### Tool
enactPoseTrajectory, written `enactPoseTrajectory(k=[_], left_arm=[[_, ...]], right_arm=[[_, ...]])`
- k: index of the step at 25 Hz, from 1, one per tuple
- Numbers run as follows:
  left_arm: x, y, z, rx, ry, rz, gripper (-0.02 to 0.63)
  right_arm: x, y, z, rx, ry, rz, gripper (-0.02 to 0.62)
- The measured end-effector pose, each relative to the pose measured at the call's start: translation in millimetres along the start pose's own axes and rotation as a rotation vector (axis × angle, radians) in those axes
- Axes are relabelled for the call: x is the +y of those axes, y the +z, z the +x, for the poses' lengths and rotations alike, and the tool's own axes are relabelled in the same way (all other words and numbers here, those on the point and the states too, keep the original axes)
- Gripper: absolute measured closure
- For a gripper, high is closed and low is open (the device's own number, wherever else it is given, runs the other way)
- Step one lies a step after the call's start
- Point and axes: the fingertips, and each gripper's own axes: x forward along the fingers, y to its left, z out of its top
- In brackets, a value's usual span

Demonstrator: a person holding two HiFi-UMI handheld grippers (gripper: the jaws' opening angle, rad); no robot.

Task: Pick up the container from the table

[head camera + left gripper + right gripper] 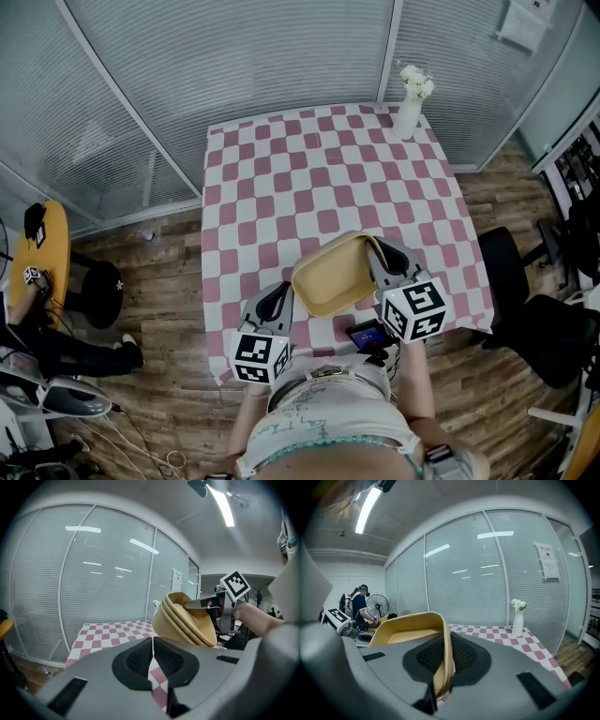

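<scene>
A tan, shallow container [333, 275] hangs tilted above the near edge of the pink-checked table [309, 178]. My right gripper [378, 251] is shut on its right rim. In the right gripper view the rim [440, 634] is pinched between the pads of my right gripper [443, 663]. From the left gripper view the container [187, 620] shows layered rims, like nested trays. My left gripper [275, 302] sits lower left of the container, apart from it. Its pads [153, 660] are shut with nothing between them.
A white vase with flowers [410, 105] stands at the table's far right corner. Glass walls with blinds close off the far side. A black chair [525, 309] is to the right and a round yellow table [42, 244] to the left. A phone [367, 336] hangs at the person's waist.
</scene>
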Motion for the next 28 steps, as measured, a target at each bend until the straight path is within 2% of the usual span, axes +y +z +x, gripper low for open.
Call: enactPoseTrajectory(k=[28], left_arm=[[-4.0,-5.3,2.8,0.018,-0.010,0.000,0.588]], right_arm=[[-7.2,-7.7,-1.8,0.016,-0.015,0.019,0.580]])
